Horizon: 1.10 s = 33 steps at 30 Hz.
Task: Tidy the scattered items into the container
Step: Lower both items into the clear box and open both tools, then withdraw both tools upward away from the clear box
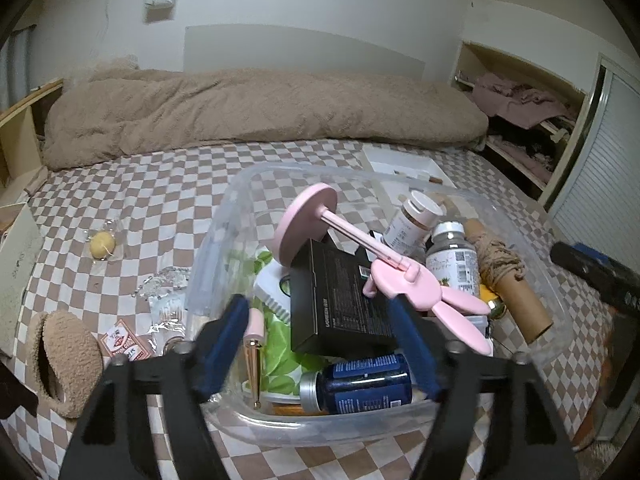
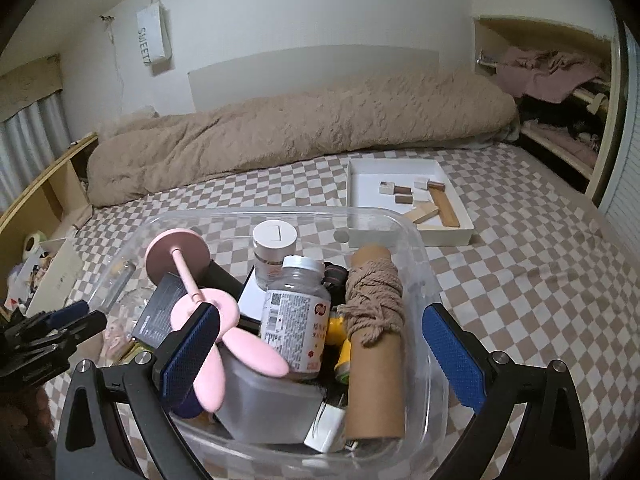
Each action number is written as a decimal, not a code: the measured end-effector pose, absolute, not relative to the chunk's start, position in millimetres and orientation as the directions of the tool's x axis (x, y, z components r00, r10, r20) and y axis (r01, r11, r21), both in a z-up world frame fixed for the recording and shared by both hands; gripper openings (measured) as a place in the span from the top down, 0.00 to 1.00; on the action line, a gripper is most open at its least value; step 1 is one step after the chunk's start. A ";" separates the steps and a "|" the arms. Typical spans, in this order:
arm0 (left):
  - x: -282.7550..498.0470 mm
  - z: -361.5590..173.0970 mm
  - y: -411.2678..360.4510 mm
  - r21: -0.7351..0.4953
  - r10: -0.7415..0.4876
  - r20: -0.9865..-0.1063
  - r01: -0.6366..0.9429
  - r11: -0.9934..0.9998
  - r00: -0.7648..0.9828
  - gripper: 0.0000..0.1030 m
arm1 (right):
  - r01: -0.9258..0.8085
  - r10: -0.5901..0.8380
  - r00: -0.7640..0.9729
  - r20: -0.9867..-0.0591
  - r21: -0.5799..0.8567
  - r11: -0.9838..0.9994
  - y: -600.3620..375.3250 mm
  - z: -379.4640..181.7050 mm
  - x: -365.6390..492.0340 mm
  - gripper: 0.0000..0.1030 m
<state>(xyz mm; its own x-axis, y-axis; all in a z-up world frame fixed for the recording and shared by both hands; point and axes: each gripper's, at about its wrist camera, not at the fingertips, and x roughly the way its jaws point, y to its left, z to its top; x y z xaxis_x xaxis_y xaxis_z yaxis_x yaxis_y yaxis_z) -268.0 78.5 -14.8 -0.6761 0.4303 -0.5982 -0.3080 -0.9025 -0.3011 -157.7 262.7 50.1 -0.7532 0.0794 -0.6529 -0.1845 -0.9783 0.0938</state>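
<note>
A clear plastic container point(image 1: 218, 236) stands on the checkered bed, packed with a pink bunny-eared stand point(image 1: 400, 276), a black box point(image 1: 336, 300), a dark blue bottle point(image 1: 360, 384), two white-capped bottles and a rope-wound cardboard tube point(image 1: 508, 280). My left gripper point(image 1: 316, 308) is open above the container's near side, its pads touching nothing. My right gripper point(image 2: 320, 312) is open wide over the same container point(image 2: 280, 213), with the pink stand point(image 2: 224, 320), a labelled bottle point(image 2: 296, 320) and the tube point(image 2: 374, 340) below it. On the bed to the left lie a yellow ball point(image 1: 102, 244), a fuzzy slipper point(image 1: 66, 356) and clear packets point(image 1: 168, 292).
A white tray point(image 2: 360, 184) with wooden blocks sits beyond the container. A rolled beige blanket point(image 1: 260, 112) lies along the wall. A red-and-white card pack point(image 1: 122, 342) rests by the slipper. An open closet point(image 2: 560, 92) is at the right, wooden shelving point(image 2: 52, 188) at the left.
</note>
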 end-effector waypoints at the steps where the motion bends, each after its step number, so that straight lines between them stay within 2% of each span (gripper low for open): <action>1: -266.1 -14.7 77.9 -0.302 0.435 -0.595 -0.313 -0.900 -0.676 0.23 | -0.184 0.084 -0.756 -0.649 0.088 -0.979 260.9 50.3 -154.6 0.02; 7: -256.1 -14.7 77.9 -0.258 0.408 -0.581 -0.316 -0.913 -0.704 0.00 | -0.198 0.108 -0.786 -0.609 0.082 -0.977 253.7 51.9 -131.4 0.00; 19: -241.8 -15.3 81.4 -0.282 0.410 -0.589 -0.299 -0.912 -0.696 0.00 | -0.192 0.150 -0.821 -0.551 0.021 -0.981 228.1 47.3 -88.6 0.00; 28: -227.4 -18.8 80.9 -0.253 0.381 -0.589 -0.285 -0.925 -0.713 0.00 | -0.194 0.144 -0.827 -0.543 0.036 -0.980 222.8 42.2 -64.6 0.00; 33: -222.8 -24.0 77.7 -0.232 0.365 -0.588 -0.281 -0.931 -0.721 0.00 | -0.164 0.095 -0.831 -0.549 0.078 -0.983 216.9 31.3 -57.6 0.00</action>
